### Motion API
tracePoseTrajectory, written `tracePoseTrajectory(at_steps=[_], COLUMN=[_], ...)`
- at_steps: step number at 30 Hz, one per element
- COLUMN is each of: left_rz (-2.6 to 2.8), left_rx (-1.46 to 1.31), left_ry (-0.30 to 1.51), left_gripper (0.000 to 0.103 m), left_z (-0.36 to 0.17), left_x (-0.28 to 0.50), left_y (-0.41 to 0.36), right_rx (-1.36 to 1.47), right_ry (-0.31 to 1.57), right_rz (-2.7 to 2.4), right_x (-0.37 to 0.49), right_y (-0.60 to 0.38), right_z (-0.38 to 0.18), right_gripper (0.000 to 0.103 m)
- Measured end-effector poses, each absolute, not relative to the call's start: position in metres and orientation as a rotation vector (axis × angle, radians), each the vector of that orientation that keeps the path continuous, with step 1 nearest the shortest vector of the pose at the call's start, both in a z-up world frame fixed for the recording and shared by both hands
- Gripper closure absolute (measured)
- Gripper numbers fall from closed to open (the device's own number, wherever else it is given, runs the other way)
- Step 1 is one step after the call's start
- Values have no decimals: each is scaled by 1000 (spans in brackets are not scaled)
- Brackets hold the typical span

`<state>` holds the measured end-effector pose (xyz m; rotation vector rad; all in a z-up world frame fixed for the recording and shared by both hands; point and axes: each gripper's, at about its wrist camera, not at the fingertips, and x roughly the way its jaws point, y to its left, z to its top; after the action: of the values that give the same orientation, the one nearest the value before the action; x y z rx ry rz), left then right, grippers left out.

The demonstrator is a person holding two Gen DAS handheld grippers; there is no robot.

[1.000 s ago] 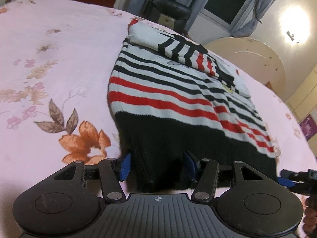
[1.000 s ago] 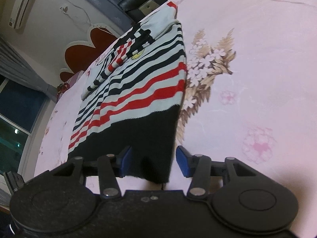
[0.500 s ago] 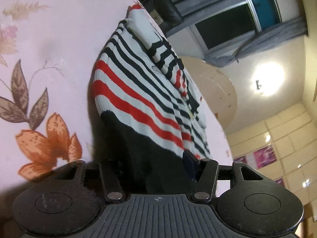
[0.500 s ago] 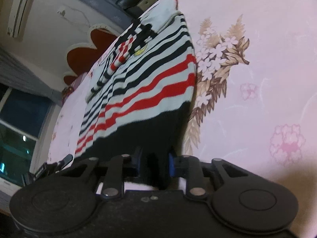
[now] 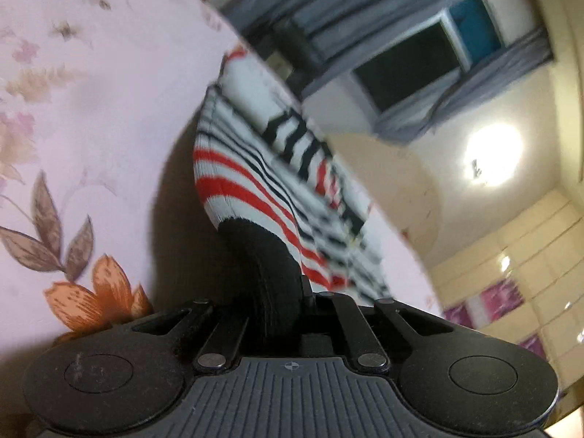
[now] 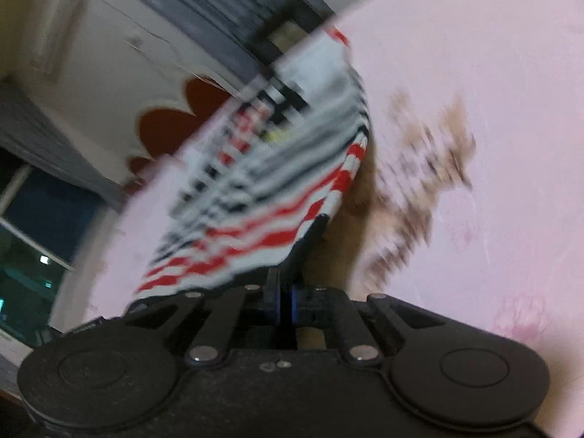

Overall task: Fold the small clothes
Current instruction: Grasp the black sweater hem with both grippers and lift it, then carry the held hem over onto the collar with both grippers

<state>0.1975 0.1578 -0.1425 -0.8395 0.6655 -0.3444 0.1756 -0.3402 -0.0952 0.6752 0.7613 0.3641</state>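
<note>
**Both tongs now clamped on the sweater hem, lift under way**

Left wrist view: a second ago the left gripper (image 5: 277, 306) stood apart astride the black hem; now it is pinched together on that hem, and the striped sweater (image 5: 252, 189) rises off the floral bedsheet (image 5: 91, 109), casting a shadow beneath its raised edge.

Right wrist view: the right gripper (image 6: 286, 301) has likewise gone from apart to clamped on the hem's other corner, blue pads nearly meeting. The sweater (image 6: 277, 197) is blurred with motion; its collar end lies on the bedsheet (image 6: 474, 73). Judging by this, the bottom-to-top fold has begun.
</note>
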Motion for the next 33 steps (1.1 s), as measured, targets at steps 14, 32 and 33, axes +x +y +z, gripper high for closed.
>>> tracePoseTrajectory(at_steps=[14, 32, 33], left_rz=[-264, -336, -334], left_rx=[-824, -584, -577], left_ry=[699, 768, 785], left_gripper=[99, 99, 99], left_z=[-115, -40, -47], left_x=[237, 489, 506], left_y=[159, 148, 148], right_rx=[717, 757, 753], right_ry=[736, 670, 678], right_rz=[311, 215, 206], right_x=[220, 427, 444], right_y=[-360, -367, -366], right_z=[-76, -29, -34], right_gripper=[98, 97, 97])
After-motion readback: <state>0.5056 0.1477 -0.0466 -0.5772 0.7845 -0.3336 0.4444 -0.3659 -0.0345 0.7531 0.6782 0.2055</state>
